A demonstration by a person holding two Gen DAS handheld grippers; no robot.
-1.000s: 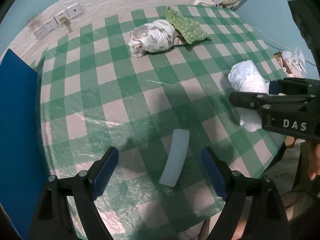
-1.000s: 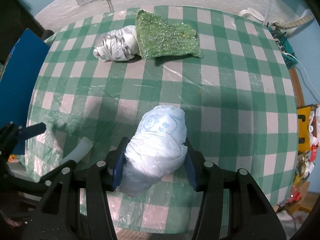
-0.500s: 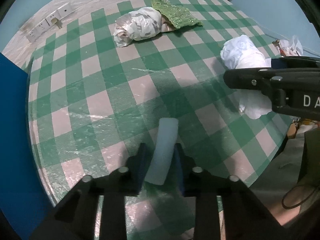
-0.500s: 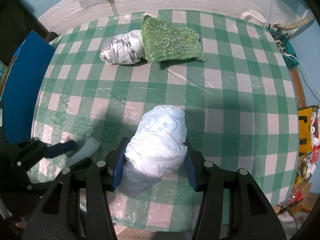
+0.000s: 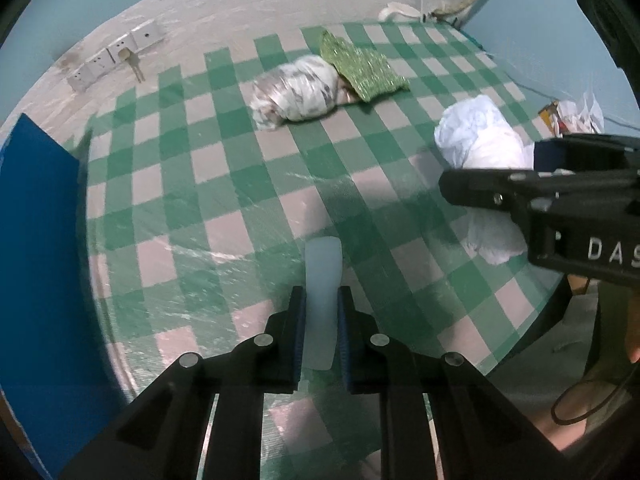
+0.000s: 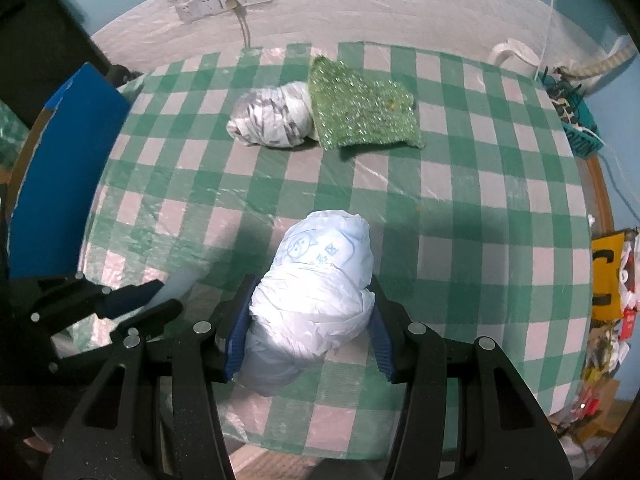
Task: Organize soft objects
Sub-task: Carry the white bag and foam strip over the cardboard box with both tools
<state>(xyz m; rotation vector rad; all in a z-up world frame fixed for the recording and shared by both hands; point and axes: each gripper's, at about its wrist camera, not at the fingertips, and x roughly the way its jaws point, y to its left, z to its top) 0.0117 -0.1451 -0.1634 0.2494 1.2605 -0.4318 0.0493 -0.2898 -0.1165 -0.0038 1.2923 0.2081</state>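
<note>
My left gripper [image 5: 322, 300] is shut on a pale white foam strip [image 5: 323, 280] near the front edge of the green-checked table [image 5: 192, 184]; the strip's far end sticks out past the fingers. My right gripper [image 6: 308, 312] is shut on a rolled white diaper bundle [image 6: 320, 276], which also shows in the left wrist view [image 5: 480, 148]. At the far side lie a grey-white rolled bundle [image 5: 298, 92] and a green glittery cloth [image 5: 360, 66], touching each other; they also show in the right wrist view, the bundle [image 6: 272, 120] left of the cloth [image 6: 364, 112].
A blue board [image 5: 36, 240] stands along the table's left edge. A wall socket strip [image 6: 224, 0] is behind the table. A white mug [image 6: 514, 54] and a teal basket [image 6: 576, 120] sit at the far right. Clutter [image 6: 608, 292] lies beyond the right edge.
My left gripper closed from wide open onto the foam strip and now holds it pointing forward. My right gripper kept its hold on the diaper bundle and moved slightly.
</note>
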